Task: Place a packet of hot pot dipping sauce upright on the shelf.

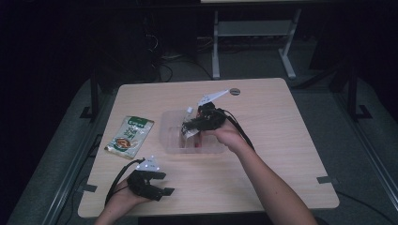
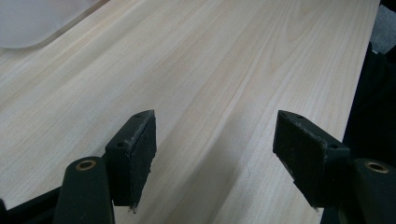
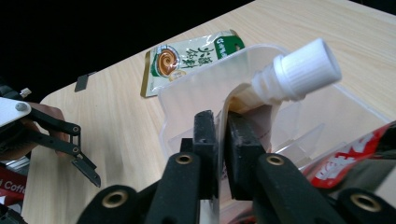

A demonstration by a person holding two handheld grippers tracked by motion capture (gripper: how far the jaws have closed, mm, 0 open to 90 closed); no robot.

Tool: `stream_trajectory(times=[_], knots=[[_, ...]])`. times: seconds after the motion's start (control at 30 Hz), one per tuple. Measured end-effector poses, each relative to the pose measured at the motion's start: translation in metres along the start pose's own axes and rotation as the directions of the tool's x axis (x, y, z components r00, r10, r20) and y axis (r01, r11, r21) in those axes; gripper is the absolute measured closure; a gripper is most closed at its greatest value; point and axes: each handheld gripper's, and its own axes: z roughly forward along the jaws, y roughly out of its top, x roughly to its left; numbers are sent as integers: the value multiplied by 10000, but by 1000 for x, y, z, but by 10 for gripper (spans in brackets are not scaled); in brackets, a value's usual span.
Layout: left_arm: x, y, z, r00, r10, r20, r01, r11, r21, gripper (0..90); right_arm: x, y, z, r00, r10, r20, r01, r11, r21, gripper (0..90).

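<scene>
1. While the right hand-held gripper [image 3: 223, 122] pinches a spouted pouch [image 3: 261, 100] by its flat edge over the clear tray [image 3: 196, 93] at mid-frame, its jaws look clamped on the film.
2. That pouch seems light, soft and slippery; gripping below the stiff white cap [image 3: 306, 67] looks safest.
3. At lower left, the left hand-held gripper [image 1: 157, 183] hangs apart, empty.
4. A green packet [image 1: 130, 136] lies on the pale wooden surface [image 1: 277, 140]; the room is dark.

Both grippers black: left gripper [image 1: 162, 183], right gripper [image 1: 190, 126]. Brass-ringed pivots, rough dark pads on fingers [image 2: 140, 154], grey three-cornered top plates, trailing black cables. Forearms bare.
</scene>
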Motion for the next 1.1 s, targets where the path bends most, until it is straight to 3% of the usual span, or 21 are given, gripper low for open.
stream_trajectory(times=[0.53, 1.1], knots=[[-1, 0, 1, 9999, -137, 46, 137, 9999, -9, 298, 3, 2, -35, 9997, -98, 237, 109, 9989, -451, 698], [0, 0, 1, 9999, -133, -25, 133, 9999, -51, 298, 28, -17, -72, 9980, -410, 473, 428, 9984, -378, 496]])
